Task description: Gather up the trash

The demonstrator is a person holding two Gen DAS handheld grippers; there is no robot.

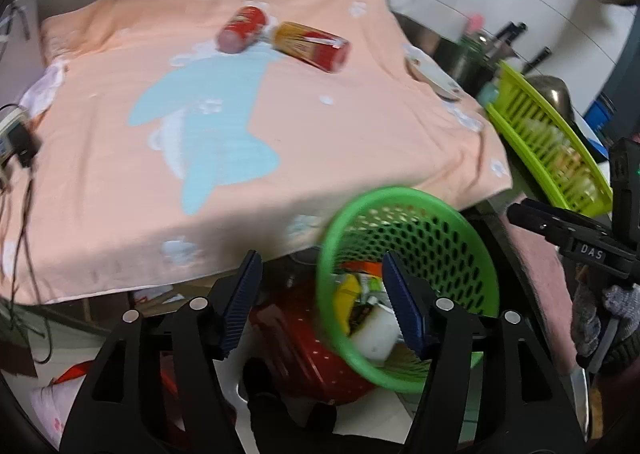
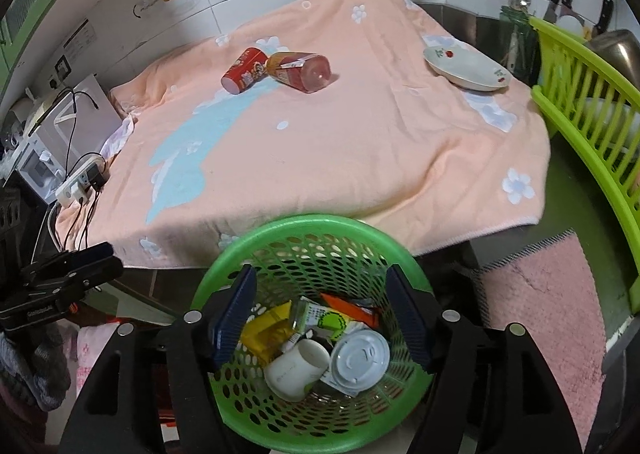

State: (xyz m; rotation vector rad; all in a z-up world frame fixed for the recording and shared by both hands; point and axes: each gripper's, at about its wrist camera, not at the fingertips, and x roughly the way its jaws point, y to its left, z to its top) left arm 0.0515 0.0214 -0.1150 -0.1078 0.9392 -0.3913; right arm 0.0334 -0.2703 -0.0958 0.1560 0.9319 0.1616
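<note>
A round green mesh basket (image 2: 304, 222) sits below the front edge of the counter. It holds a white cup (image 2: 296, 370), a plastic lid (image 2: 360, 360), a yellow wrapper (image 2: 268, 334) and other packets. My right gripper (image 2: 322, 318) hangs open just above this trash, gripping nothing. My left gripper (image 1: 324, 302) is also open and empty, at the left rim of the basket (image 1: 400, 194), with its right finger over the opening. On the peach towel (image 2: 360, 142) lie a red can (image 2: 244, 70) and a yellow-red can (image 2: 300, 70), touching each other.
A white plate (image 2: 466, 68) rests at the towel's right edge, beside a lime dish rack (image 2: 592, 126). A power strip with cables (image 2: 80, 182) lies at the left. A pink mat (image 2: 544, 294) is at the lower right, and a red perforated bin (image 1: 304, 350) stands under the counter.
</note>
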